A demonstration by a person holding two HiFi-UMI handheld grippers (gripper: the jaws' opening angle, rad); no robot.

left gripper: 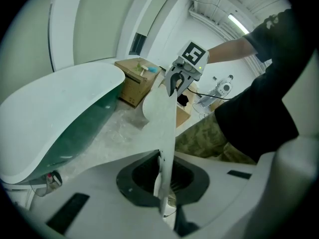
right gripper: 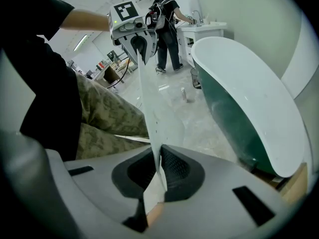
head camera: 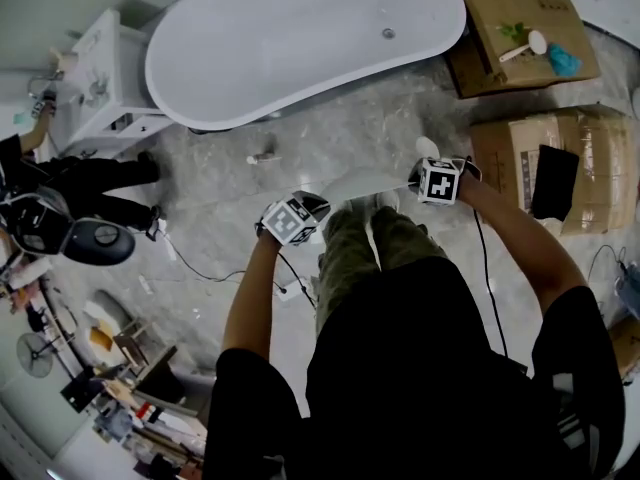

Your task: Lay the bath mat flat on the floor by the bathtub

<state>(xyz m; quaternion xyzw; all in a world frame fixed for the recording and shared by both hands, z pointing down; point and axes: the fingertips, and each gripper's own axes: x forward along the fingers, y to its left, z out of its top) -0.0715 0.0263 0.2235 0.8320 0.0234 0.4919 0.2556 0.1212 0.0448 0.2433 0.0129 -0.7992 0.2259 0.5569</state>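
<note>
Head view: 2 arms reach down; left gripper (head camera: 312,208), right gripper (head camera: 418,176) fingers clamp bath mat (head camera: 360,183) edge.

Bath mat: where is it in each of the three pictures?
Head view: bath mat at centre, between left gripper and right gripper.
Left gripper view: centre, rising from the jaws.
Right gripper view: centre, likewise.
Shared landmark: white bathtub.
</note>
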